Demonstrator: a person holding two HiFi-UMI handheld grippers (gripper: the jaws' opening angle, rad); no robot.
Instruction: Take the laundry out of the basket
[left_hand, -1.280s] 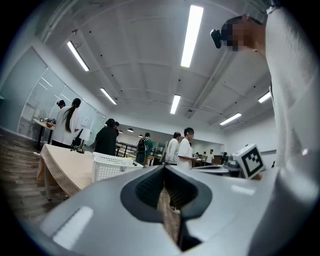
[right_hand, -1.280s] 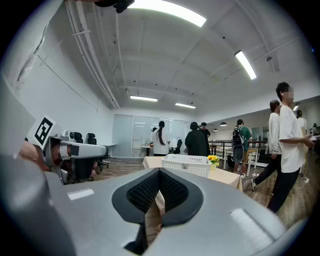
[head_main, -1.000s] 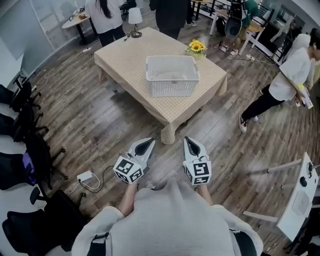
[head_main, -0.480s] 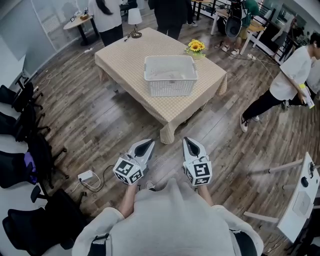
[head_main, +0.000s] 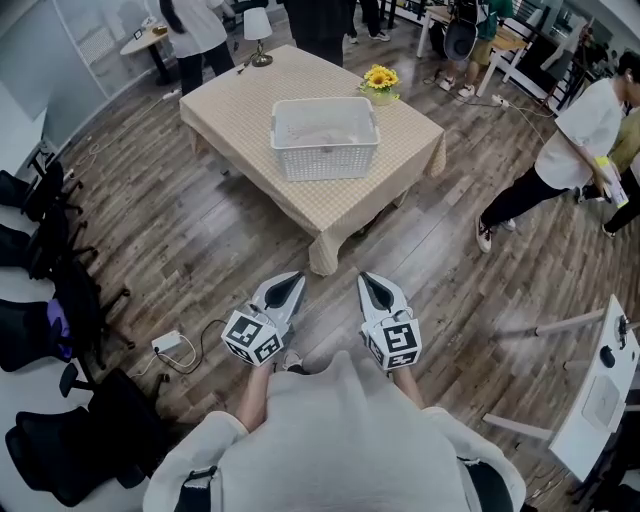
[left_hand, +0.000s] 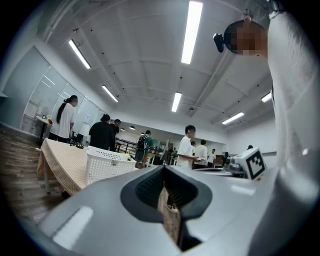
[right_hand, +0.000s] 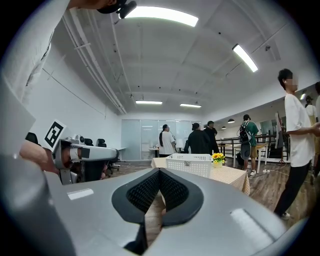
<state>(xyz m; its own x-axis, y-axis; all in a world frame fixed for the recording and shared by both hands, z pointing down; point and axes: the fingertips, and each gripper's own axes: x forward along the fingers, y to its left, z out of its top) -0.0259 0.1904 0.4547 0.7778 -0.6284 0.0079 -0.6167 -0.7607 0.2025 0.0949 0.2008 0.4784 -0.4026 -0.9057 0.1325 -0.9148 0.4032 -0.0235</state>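
Note:
A white plastic laundry basket (head_main: 325, 138) stands on a low table with a beige cloth (head_main: 232, 101), some way ahead of me across the wooden floor. Pale laundry lies in its bottom, hard to make out. The basket also shows in the left gripper view (left_hand: 106, 167) and in the right gripper view (right_hand: 189, 164). My left gripper (head_main: 289, 282) and right gripper (head_main: 368, 281) are held close to my chest, side by side, well short of the table. Both are shut with nothing between the jaws.
A vase of yellow flowers (head_main: 379, 80) and a small lamp (head_main: 258, 30) stand on the table. Several people stand behind the table and at the right (head_main: 570, 150). Black office chairs (head_main: 50, 240) line the left wall. A white power adapter (head_main: 167, 346) lies on the floor.
The table and basket have shifted slightly left and up in the head view as my head turned. Both grippers stay shut and held in the same place.

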